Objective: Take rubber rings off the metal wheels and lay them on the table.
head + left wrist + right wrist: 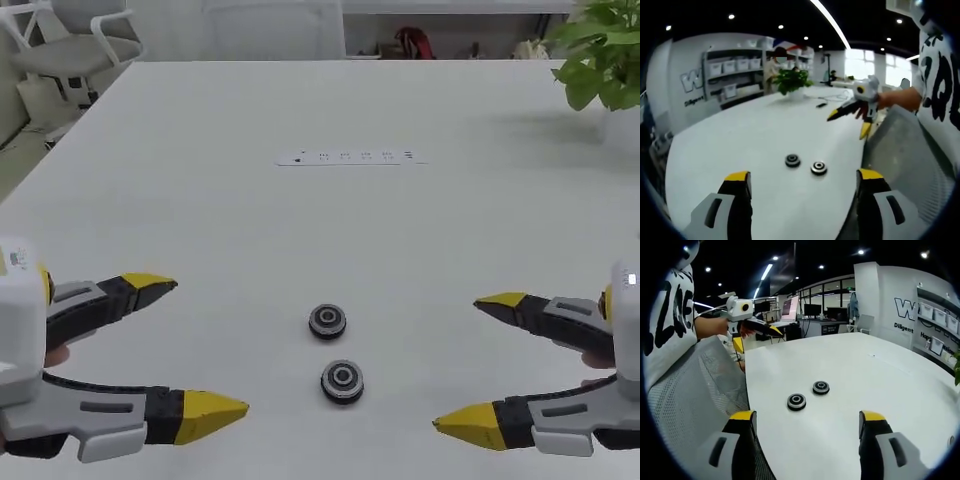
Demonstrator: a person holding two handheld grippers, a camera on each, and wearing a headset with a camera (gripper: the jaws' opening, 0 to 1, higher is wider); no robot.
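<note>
Far wheel (pixel 327 321): small round silver metal wheel, flat on the white table (pixel 200 180), near its centre; black rubber ring (pixel 313 322) looks seated on the rim.
Near wheel (pixel 342 382): same kind, just beside the far one, ring also on.
Left hand-held gripper (pixel 210 347): jaws wide, empty, left of the wheels, well apart.
Right hand-held gripper (pixel 456 362): jaws wide, empty, right of the wheels, well apart.
Progress: judged not begun; two rings left to strip and lay down.

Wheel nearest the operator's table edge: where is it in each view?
Head view: near wheel, bottom centre, lower of the pair.
Left gripper view: near wheel, lower centre, right of the pair.
Right gripper view: near wheel, centre, left of the pair.
Shared landmark: far wheel beside it.
</note>
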